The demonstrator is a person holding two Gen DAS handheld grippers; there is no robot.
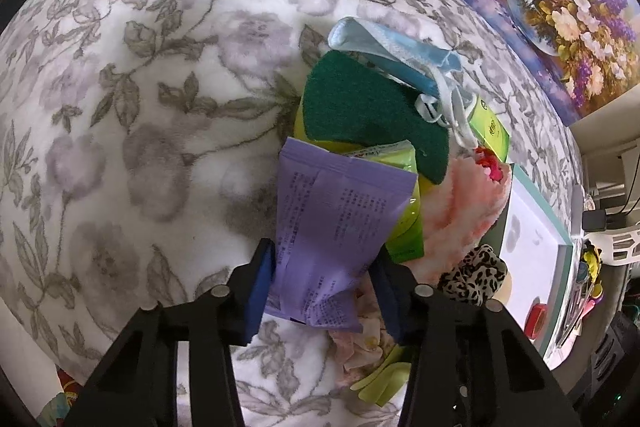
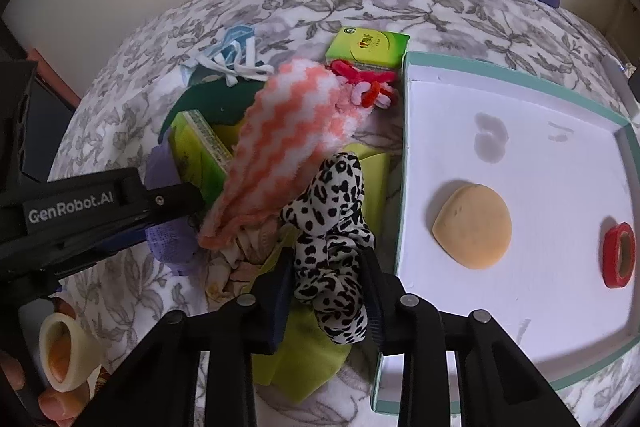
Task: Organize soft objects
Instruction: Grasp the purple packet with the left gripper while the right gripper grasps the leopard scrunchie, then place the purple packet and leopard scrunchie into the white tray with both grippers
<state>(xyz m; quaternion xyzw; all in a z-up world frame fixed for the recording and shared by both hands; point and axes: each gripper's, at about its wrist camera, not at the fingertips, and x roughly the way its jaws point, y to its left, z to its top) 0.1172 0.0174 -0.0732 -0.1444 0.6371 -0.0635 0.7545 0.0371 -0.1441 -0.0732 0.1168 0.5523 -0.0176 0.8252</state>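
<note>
A pile of soft things lies on the floral blanket [image 1: 160, 107]. My left gripper [image 1: 322, 287] is shut on a purple packet [image 1: 340, 211] at the pile's near edge. Behind the packet are a green scouring pad [image 1: 360, 107], a blue face mask [image 1: 384, 43] and a pink-and-white fuzzy sock [image 1: 460, 207]. In the right wrist view my right gripper [image 2: 330, 275] is shut on a leopard-print scrunchie [image 2: 332, 211], which sits over a yellow-green cloth [image 2: 312, 355] beside the sock [image 2: 288, 131]. The left gripper's black body [image 2: 100, 203] reaches in from the left.
A white tray [image 2: 520, 99] with a teal rim lies right of the pile and holds a tan round puff [image 2: 474, 227] and a red tape roll [image 2: 618, 255]. A green box [image 2: 368, 47] stands behind the pile. A hand [image 2: 56, 403] and a cream tape roll [image 2: 66, 351] are at lower left.
</note>
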